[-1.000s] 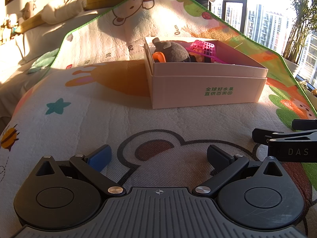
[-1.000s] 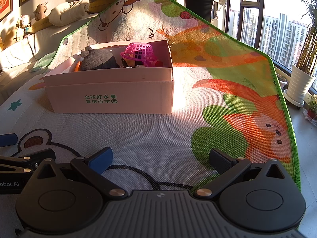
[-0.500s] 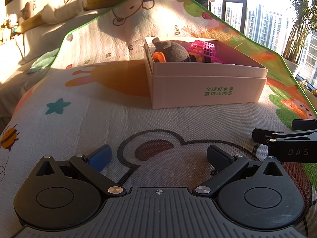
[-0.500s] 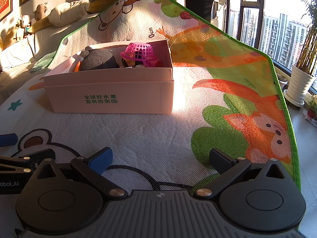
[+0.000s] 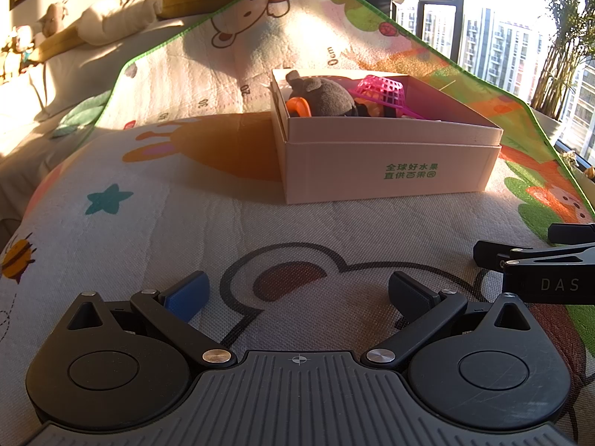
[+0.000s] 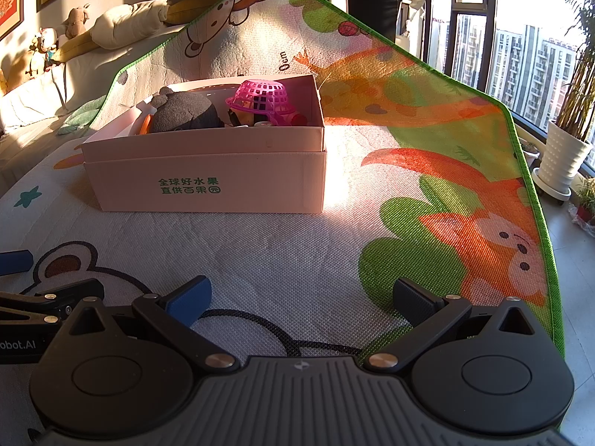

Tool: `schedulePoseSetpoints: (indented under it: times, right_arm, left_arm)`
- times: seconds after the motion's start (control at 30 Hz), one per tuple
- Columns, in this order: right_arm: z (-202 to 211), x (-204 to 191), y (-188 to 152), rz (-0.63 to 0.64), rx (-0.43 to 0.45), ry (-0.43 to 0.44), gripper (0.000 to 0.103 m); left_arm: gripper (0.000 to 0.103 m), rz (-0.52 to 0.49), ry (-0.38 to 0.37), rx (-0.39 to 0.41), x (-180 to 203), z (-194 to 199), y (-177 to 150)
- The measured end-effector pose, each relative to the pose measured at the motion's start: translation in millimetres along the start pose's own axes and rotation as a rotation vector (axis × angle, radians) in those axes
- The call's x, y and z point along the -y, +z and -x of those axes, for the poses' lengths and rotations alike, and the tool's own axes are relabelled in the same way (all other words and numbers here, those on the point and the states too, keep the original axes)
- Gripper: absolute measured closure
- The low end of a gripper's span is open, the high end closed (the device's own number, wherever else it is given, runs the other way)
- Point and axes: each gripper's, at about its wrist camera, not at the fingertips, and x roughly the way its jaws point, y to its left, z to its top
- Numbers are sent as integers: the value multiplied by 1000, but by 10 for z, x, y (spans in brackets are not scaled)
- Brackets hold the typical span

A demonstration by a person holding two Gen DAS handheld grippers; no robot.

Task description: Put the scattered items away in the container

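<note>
A cardboard box with green print stands on the play mat. Inside it lie a dark grey plush toy, an upturned pink mesh basket, an orange piece and other small items that are partly hidden. My left gripper is open and empty, low over the mat well in front of the box. My right gripper is open and empty, also low and in front of the box. Each gripper shows at the edge of the other's view: the right one, the left one.
The cartoon play mat ends in a green border at the right, with floor and a potted plant beyond. A black cord lies on the mat by my right gripper. Pillows and soft toys sit at the back left.
</note>
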Motion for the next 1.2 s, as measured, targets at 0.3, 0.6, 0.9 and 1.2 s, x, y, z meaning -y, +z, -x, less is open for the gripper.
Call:
schedulePoseSetpoints:
  times: [0.3,0.6,0.9,1.2]
  right_arm:
    - [2,2,-1,0,0,0,0]
    - [0,2,3,1,-1,-1,0]
    - [2,7,-1,-1,0,0,0]
    - [4,5,-1,-1,0,1,0]
  left_arm:
    - [0,2,-2,0,-5,1,0]
    - [0,-3,3,-1,20,6,-1]
    - [0,-9,-20,-33,-16,-21,60]
    - [0,7,-13,-58,-11,-15,74]
